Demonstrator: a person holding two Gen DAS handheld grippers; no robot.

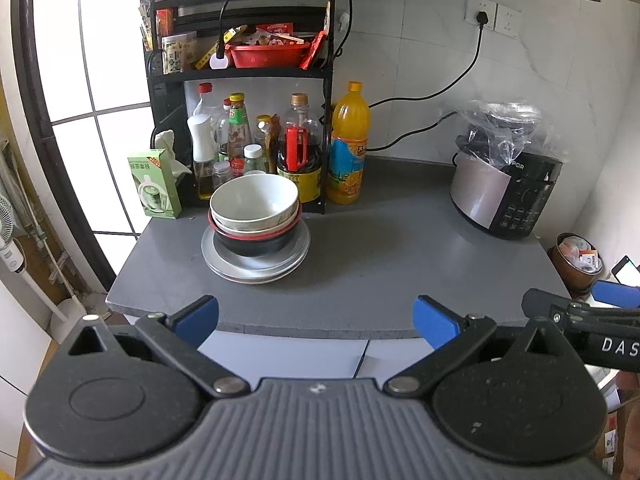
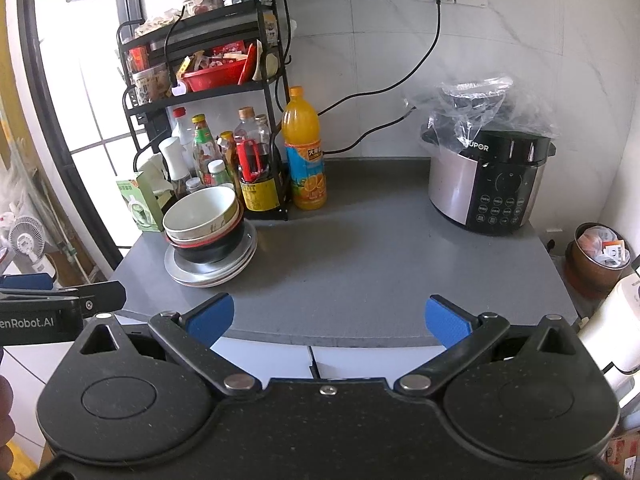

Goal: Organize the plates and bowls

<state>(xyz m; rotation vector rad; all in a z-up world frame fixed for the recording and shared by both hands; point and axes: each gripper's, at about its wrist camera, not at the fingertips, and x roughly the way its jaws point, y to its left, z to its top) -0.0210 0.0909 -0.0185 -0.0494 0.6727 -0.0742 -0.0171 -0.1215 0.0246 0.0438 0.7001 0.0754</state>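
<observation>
Right now my left gripper (image 1: 316, 322) hangs off the near edge of the grey countertop (image 1: 380, 256), fingers spread wide and holding nothing. My right gripper (image 2: 330, 320) sits the same way, wide apart and empty, just short of that edge. The nested bowls (image 1: 254, 210) stand on the stacked plates (image 1: 256, 262) at the left of the counter, close to the left edge and just in front of the bottle rack (image 1: 240, 72). Between the stack and the Supor cooker (image 2: 492, 184) on the right, the surface lies bare.
</observation>
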